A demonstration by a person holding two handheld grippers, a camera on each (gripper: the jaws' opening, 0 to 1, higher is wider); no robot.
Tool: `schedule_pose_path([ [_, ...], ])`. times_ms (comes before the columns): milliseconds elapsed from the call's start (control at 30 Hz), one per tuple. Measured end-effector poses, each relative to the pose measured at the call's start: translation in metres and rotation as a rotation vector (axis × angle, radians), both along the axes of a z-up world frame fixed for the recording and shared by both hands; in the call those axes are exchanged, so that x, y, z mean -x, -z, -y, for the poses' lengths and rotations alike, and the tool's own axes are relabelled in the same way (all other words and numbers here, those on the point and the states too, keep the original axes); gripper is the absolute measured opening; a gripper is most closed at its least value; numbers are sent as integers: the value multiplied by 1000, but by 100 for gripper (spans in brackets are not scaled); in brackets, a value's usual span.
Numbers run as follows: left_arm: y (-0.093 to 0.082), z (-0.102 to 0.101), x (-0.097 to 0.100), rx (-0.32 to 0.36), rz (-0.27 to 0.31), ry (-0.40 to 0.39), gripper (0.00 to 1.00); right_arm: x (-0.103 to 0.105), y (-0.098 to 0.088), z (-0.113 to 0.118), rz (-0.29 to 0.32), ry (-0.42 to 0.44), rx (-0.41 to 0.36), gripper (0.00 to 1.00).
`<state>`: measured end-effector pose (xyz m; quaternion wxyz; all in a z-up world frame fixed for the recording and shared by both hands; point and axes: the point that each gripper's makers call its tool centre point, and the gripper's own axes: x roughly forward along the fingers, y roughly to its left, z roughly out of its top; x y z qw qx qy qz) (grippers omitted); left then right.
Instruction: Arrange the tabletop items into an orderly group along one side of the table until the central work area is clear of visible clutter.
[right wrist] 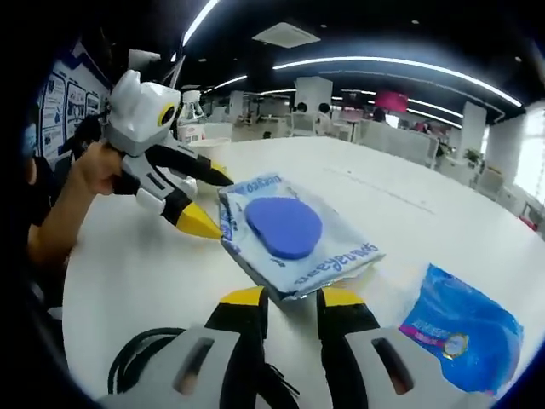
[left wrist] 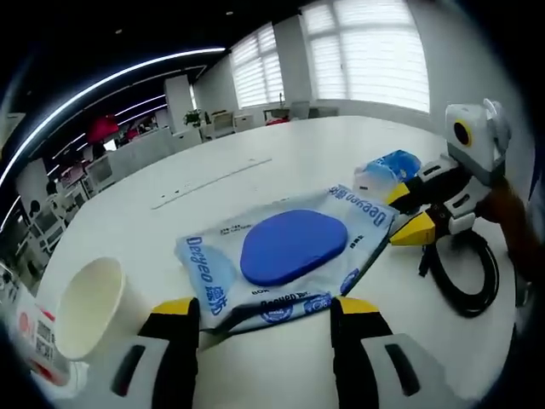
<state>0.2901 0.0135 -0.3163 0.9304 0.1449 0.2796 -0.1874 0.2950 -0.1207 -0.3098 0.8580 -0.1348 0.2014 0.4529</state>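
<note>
The wet-wipe pack (left wrist: 289,256) lies flat near the middle of the white table (left wrist: 255,170), between both tools. It is judged soft, light and slippery; the flat sealed edges offer the best hold, not the blue lid (left wrist: 294,245). The left gripper (left wrist: 266,319) has its jaws apart, straddling the near edge. The right gripper (right wrist: 292,302), jaws slightly parted, meets the opposite edge; whether it pinches the film cannot be determined.
</note>
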Motion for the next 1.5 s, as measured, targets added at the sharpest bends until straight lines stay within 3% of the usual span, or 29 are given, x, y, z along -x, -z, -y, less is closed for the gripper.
schedule_pose_path([
  [367,-1,0,0,-19,2,23,59,-3,-6,2,-26,47,-69,13],
  [433,0,-4,0,-69,2,33,54,-7,-6,4,-17,63,-72,10],
  [933,-4,-5,-4,-89,45,62,31,-12,-8,10,22,68,-54,3],
  [1033,-6,-3,-5,-105,57,83,21,-11,-9,9,25,67,-60,2],
  [1067,-5,5,-2,-90,49,132,19,-9,-9,6,23,55,-67,2],
  [1100,-6,-1,-5,-115,58,103,19,-11,-8,7,26,67,-58,2],
  [1500,-3,-2,-6,-151,55,111,14,-11,-7,10,43,65,-50,1],
])
